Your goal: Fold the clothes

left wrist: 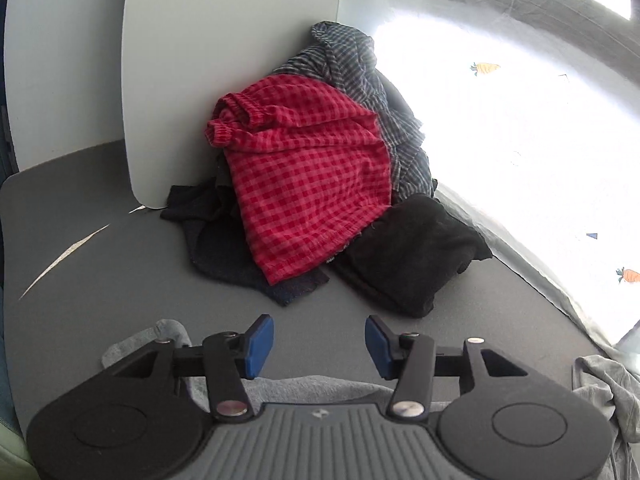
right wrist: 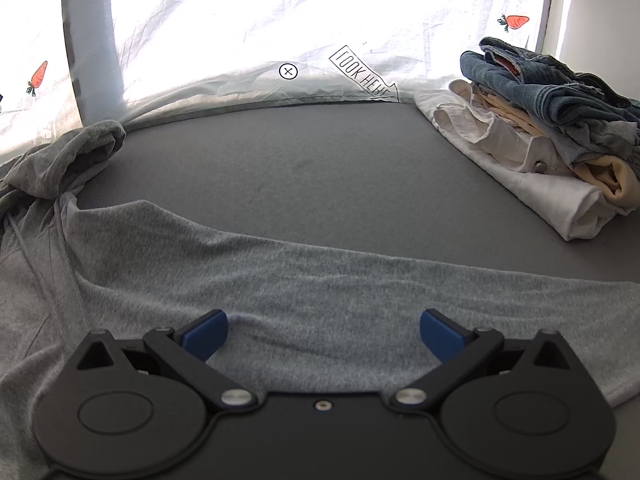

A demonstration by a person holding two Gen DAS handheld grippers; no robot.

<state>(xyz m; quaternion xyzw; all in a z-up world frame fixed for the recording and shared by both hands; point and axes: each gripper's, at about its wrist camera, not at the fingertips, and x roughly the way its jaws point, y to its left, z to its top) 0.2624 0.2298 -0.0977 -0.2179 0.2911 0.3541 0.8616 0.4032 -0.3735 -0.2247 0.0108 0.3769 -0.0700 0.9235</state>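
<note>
While both claws are angled downward, the left claw (left wrist: 319,346) is held released above the table (left wrist: 120,240), the right claw (right wrist: 323,334) spread over the grey hoodie (right wrist: 280,280) laid flat, "LOOK HERE" is printed mirrored on the white sheet (right wrist: 240,20).

Left tool (left wrist: 319,346): angled downward, blue pads (left wrist: 260,344) parted with a clear gap and nothing between them — black linkage arms spread to either side of the grey ribbed body. Right tool (right wrist: 324,334): likewise tilted down, spread wider — blue pads (right wrist: 208,334) splayed far apart, gripping nothing, linkage arms folded outward from the dark body.
</note>
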